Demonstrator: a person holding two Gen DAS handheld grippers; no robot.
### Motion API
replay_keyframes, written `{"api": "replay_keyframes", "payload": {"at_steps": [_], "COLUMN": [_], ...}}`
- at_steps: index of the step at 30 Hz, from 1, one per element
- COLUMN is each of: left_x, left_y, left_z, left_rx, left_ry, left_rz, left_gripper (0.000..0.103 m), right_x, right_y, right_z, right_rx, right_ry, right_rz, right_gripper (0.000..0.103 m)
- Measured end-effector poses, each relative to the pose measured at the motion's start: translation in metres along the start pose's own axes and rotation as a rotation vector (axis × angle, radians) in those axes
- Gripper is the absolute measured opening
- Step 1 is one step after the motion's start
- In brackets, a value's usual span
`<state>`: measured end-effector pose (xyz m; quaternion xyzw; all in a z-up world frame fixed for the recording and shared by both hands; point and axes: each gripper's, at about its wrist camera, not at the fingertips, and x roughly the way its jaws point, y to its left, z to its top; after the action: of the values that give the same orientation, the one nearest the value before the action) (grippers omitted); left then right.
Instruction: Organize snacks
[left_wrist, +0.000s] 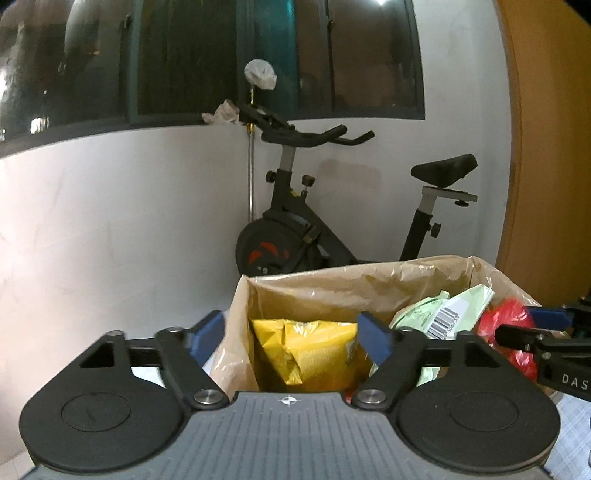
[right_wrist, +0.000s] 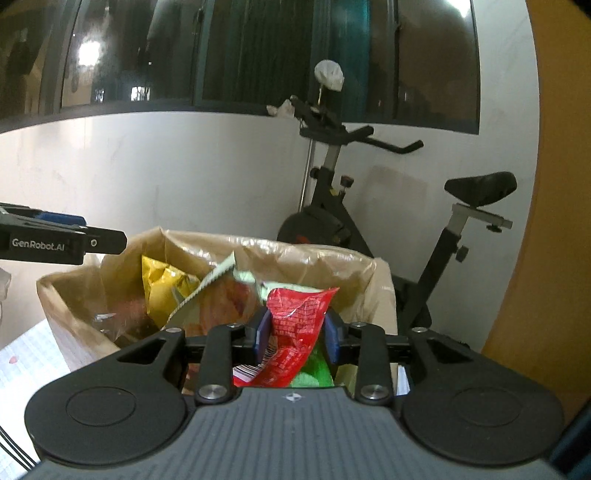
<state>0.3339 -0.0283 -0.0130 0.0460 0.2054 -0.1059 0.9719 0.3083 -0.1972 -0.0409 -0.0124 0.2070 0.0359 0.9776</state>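
A cardboard box lined with a tan plastic bag (left_wrist: 332, 284) (right_wrist: 295, 251) holds snack packets. My left gripper (left_wrist: 291, 336) hangs open over the box's left part, its blue pads wide apart and touching nothing. Below it, inside the box, lies a yellow packet (left_wrist: 314, 347) (right_wrist: 162, 284). To the right of it is a pale green packet (left_wrist: 443, 314) (right_wrist: 221, 273) with a barcode. My right gripper (right_wrist: 297, 334) is shut on a red snack packet (right_wrist: 295, 314) (left_wrist: 506, 321) over the box's right part. Each gripper shows at the edge of the other's view.
An exercise bike (left_wrist: 314, 229) (right_wrist: 369, 206) stands behind the box against a white wall under dark windows. An orange door (left_wrist: 546, 147) is at the right. The box rests on a white checked cloth (right_wrist: 29, 362).
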Motion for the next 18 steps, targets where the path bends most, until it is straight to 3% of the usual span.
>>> {"api": "replay_keyframes", "payload": {"at_steps": [1,3,8,15,18], "left_x": [-0.002,-0.004,-0.015,-0.026,-0.037], "left_y": [0.003,0.006,0.012,0.008,0.005], "left_z": [-0.001,-0.001,0.0,0.006,0.005], "left_rx": [-0.009,-0.022,-0.026,-0.022,-0.005], "left_ry": [0.006,0.013,0.008,-0.007,-0.023], "left_rz": [-0.003,-0.007,-0.015,-0.005,0.034], "left_gripper": [0.086,0.087,0.093,0.093,0.094], "right_x": [0.0,-0.003,-0.013,-0.032,-0.041], "right_y": [-0.001,-0.004,-0.007,-0.005,-0.004], "right_z": [-0.001,-0.002,0.001,0.008,0.012], "right_rx": [0.012,0.043,0.085,0.103,0.121], "right_ry": [0.007,0.014,0.019,0.01,0.003], "right_rz": [0.003,0.006,0.015,-0.008,-0.028], "right_gripper": [0.04,0.059,0.085,0.095,0.1]}}
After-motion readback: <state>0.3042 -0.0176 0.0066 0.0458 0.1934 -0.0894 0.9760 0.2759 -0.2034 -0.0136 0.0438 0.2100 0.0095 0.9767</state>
